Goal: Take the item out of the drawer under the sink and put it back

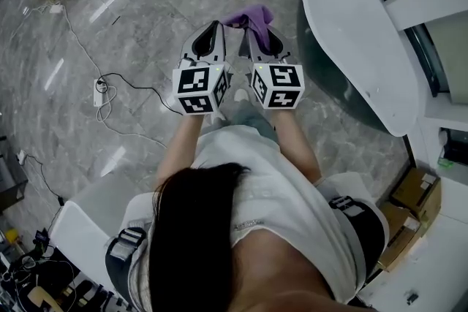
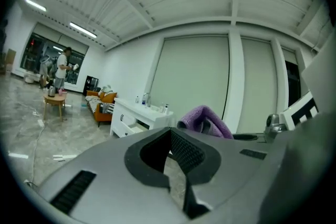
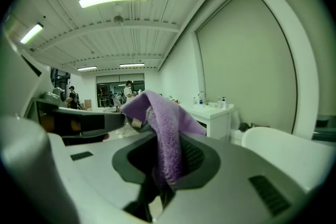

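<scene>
A purple cloth [image 1: 251, 17] hangs from my right gripper [image 1: 257, 34], whose jaws are shut on it. In the right gripper view the cloth [image 3: 164, 128] drapes over the pads and hides the gap of the right gripper [image 3: 167, 165]. My left gripper [image 1: 214, 27] is held beside it at the same height, jaws together and holding nothing. In the left gripper view the left gripper [image 2: 170, 136] shows its tips meeting, with the cloth [image 2: 206, 118] just to the right. A white sink cabinet [image 2: 137, 115] with an open drawer stands several steps ahead.
A large white rounded tub [image 1: 358, 33] lies close on the right. A power strip with cable [image 1: 101, 91] trails over the marble floor at left. Cardboard boxes [image 1: 417, 195] sit at the right. A person [image 2: 62, 68] stands far off.
</scene>
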Action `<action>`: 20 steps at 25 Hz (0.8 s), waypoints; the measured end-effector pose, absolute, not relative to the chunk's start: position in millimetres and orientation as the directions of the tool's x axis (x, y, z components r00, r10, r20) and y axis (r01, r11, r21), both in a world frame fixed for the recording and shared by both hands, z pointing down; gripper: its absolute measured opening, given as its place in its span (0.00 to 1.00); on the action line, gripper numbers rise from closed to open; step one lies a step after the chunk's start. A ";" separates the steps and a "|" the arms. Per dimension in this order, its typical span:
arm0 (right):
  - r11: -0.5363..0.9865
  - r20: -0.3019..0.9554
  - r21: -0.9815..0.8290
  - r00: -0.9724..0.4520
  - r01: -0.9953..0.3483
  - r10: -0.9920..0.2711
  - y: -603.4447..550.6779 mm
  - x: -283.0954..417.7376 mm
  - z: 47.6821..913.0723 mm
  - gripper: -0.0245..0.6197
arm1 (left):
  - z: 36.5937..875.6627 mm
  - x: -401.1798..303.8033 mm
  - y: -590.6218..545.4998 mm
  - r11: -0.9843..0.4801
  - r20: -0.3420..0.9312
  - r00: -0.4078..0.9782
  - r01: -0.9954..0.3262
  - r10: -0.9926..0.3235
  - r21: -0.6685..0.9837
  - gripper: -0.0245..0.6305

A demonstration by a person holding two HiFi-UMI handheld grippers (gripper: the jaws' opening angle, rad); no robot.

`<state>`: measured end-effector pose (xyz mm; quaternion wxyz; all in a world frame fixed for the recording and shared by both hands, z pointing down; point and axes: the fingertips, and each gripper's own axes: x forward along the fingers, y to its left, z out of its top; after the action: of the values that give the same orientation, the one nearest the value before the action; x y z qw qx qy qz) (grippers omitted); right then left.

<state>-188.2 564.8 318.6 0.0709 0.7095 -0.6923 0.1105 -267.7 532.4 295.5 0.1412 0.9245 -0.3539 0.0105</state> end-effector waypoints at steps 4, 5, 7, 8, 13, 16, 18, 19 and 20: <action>-0.025 0.245 -0.048 0.012 -0.999 -0.969 560.0 -183.9 318.4 0.17 | 283.5 -264.4 533.8 -0.746 0.048 0.786 -0.603 -0.616 0.282 0.04; -0.022 0.246 -0.050 0.009 -0.999 -0.969 557.8 -183.1 319.8 0.17 | 283.1 -264.9 531.1 -0.747 0.045 0.780 -0.612 -0.624 0.260 0.04; -0.019 0.250 -0.054 0.005 -0.998 -0.968 552.4 -181.0 323.2 0.17 | 287.3 -266.2 522.3 -0.731 0.062 0.761 -0.639 -0.646 0.238 0.04; -0.018 0.251 -0.053 0.004 -0.998 -0.968 549.5 -179.6 324.4 0.17 | 289.1 -266.1 517.9 -0.721 0.070 0.754 -0.648 -0.654 0.247 0.04; 0.001 0.243 -0.058 -0.015 -0.998 -0.970 527.3 -165.3 327.3 0.17 | 295.2 -253.7 496.4 -0.701 0.080 0.733 -0.671 -0.675 0.242 0.04; 0.008 0.239 -0.062 -0.022 -0.998 -0.971 511.0 -152.4 326.7 0.17 | 294.1 -239.7 483.0 -0.702 0.076 0.733 -0.672 -0.676 0.236 0.04; 0.014 0.241 -0.065 -0.029 -0.998 -0.970 498.6 -144.2 327.0 0.17 | 292.4 -230.4 473.0 -0.703 0.070 0.732 -0.673 -0.678 0.229 0.04; 0.018 0.242 -0.066 -0.033 -0.998 -0.970 492.0 -140.2 327.0 0.17 | 291.9 -225.9 467.4 -0.703 0.069 0.732 -0.673 -0.678 0.227 0.04; 0.023 0.242 -0.067 -0.038 -0.997 -0.969 485.1 -136.1 326.8 0.17 | 291.4 -221.3 461.1 -0.702 0.068 0.730 -0.675 -0.680 0.226 0.04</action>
<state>-136.1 485.1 326.8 0.0641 0.6905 -0.7122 0.1093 -221.3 461.1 291.4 0.1185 0.9225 -0.3671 -0.0103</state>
